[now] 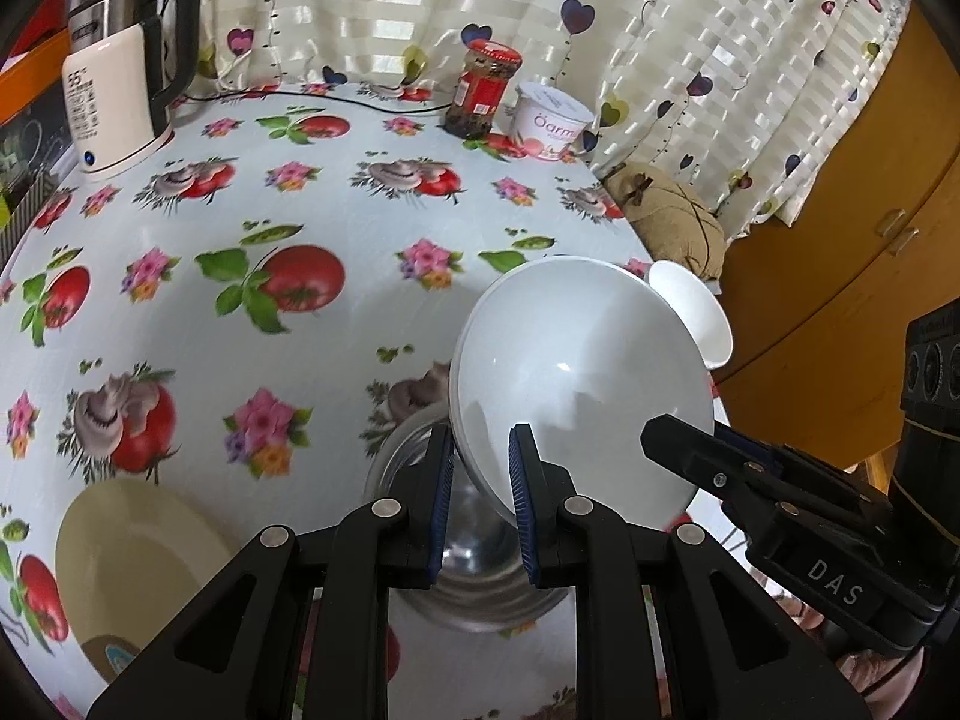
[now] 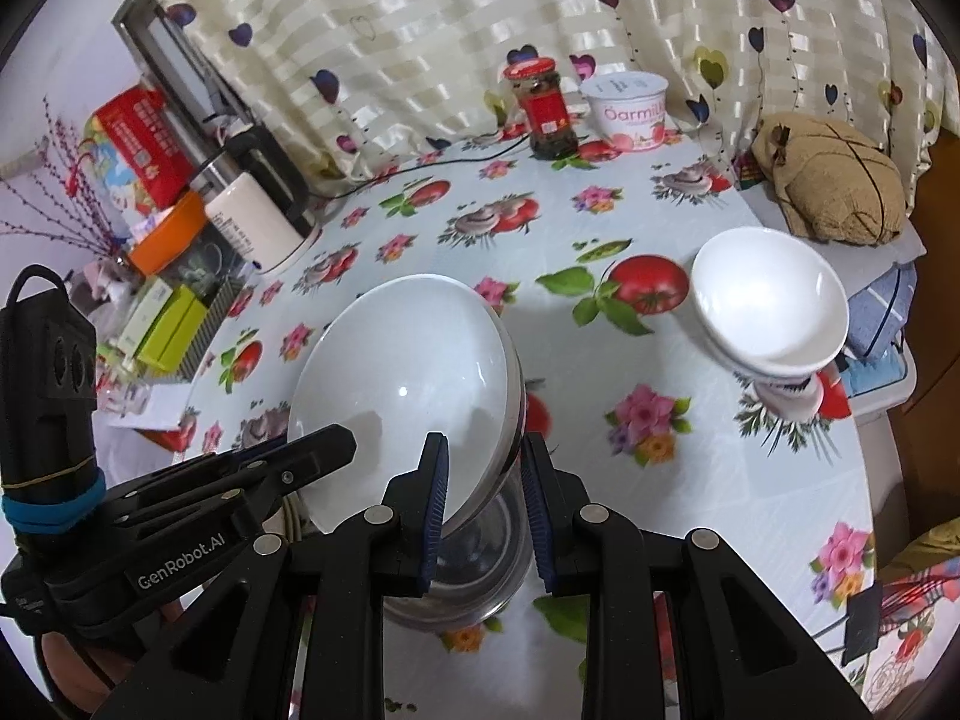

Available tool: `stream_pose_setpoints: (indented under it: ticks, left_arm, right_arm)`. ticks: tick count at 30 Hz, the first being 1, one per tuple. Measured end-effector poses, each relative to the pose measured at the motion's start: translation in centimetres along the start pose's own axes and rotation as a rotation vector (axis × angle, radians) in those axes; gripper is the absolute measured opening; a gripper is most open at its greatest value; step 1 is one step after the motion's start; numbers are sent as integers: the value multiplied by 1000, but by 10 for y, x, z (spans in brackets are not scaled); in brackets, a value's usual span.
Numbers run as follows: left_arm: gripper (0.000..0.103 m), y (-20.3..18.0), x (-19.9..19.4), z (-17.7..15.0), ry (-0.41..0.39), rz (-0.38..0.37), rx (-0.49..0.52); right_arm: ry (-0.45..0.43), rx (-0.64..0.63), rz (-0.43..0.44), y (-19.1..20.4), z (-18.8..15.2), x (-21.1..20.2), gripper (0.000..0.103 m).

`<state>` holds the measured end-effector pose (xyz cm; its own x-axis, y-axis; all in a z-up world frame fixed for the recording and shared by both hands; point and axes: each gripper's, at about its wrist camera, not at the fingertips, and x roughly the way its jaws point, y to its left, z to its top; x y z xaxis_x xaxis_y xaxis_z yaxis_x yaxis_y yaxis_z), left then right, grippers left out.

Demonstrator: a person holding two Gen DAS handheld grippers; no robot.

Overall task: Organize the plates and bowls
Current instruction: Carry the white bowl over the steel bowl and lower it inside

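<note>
A large white bowl (image 1: pixel 576 372) (image 2: pixel 408 384) hangs tilted above the flowered tablecloth (image 1: pixel 336 228). My left gripper (image 1: pixel 483 450) is shut on its lower left rim. My right gripper (image 2: pixel 486 456) is shut on the opposite rim and shows at the right of the left wrist view (image 1: pixel 666 432). The left gripper (image 2: pixel 336 441) reaches in from the left of the right wrist view. Under the white bowl a steel bowl (image 1: pixel 474 576) (image 2: pixel 474 564) sits on the table. A stack of small white bowls (image 2: pixel 774 300) (image 1: pixel 690 306) stands near the table's right edge. A cream plate (image 1: pixel 138 552) lies at the near left.
An electric kettle (image 1: pixel 120 72) (image 2: pixel 258 222) stands at the back left with its cord running along the curtain. A red-lidded jar (image 1: pixel 486 90) (image 2: pixel 543 108) and a yogurt tub (image 1: pixel 552 120) (image 2: pixel 633 111) stand at the back. A brown cloth bag (image 2: pixel 834 180) lies beyond the right edge.
</note>
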<state>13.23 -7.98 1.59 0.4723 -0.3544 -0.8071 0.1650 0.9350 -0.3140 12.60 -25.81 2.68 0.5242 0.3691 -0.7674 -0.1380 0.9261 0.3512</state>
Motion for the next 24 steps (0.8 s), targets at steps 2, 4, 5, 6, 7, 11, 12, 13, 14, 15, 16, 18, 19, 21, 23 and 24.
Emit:
stream_pose_setpoints:
  ticks: [2, 4, 5, 6, 7, 11, 12, 13, 14, 15, 16, 18, 19, 21, 23, 24]
  left_arm:
    - [20, 3, 0, -6, 12, 4, -7]
    - [20, 6, 2, -11, 24, 6, -15]
    - [20, 8, 3, -14, 31, 8, -18]
    - [20, 9, 4, -16, 37, 9, -22]
    - [20, 12, 5, -19, 45, 8, -29]
    - [20, 15, 8, -27, 67, 22, -39]
    - [20, 17, 9, -29, 70, 23, -42]
    - [20, 18, 9, -31, 72, 23, -44]
    - [20, 20, 11, -32, 78, 25, -52]
    - [20, 21, 12, -33, 84, 27, -55]
    - [20, 22, 13, -34, 89, 30, -56]
    - [20, 24, 15, -35, 95, 33, -59]
    - [20, 25, 17, -35, 101, 34, -63]
    - [20, 25, 19, -36, 108, 34, -64]
    - [20, 26, 21, -38, 116, 30, -66]
    - [20, 26, 22, -38, 118, 28, -65]
  right_arm:
    - [9, -3, 3, 2, -4, 2, 24]
    - [21, -6, 6, 4, -8, 4, 24]
    - [26, -8, 6, 5, -11, 5, 24]
    - [33, -10, 5, 6, -13, 6, 24]
    - [38, -11, 6, 7, -15, 7, 24]
    - [64, -17, 6, 9, -23, 13, 24]
    - [72, -17, 7, 10, -24, 15, 24]
    - [80, -19, 7, 10, -26, 17, 24]
    - [87, -21, 7, 10, -27, 19, 24]
    - [95, -21, 6, 10, -29, 21, 24]
    - [104, -19, 8, 10, -29, 24, 24]
    - [118, -21, 7, 11, -30, 28, 24]
    - [122, -21, 7, 11, -31, 29, 24]
    - [134, -20, 7, 10, -32, 33, 24]
    - [146, -18, 6, 9, -33, 36, 25]
    - [149, -17, 6, 8, -34, 37, 25]
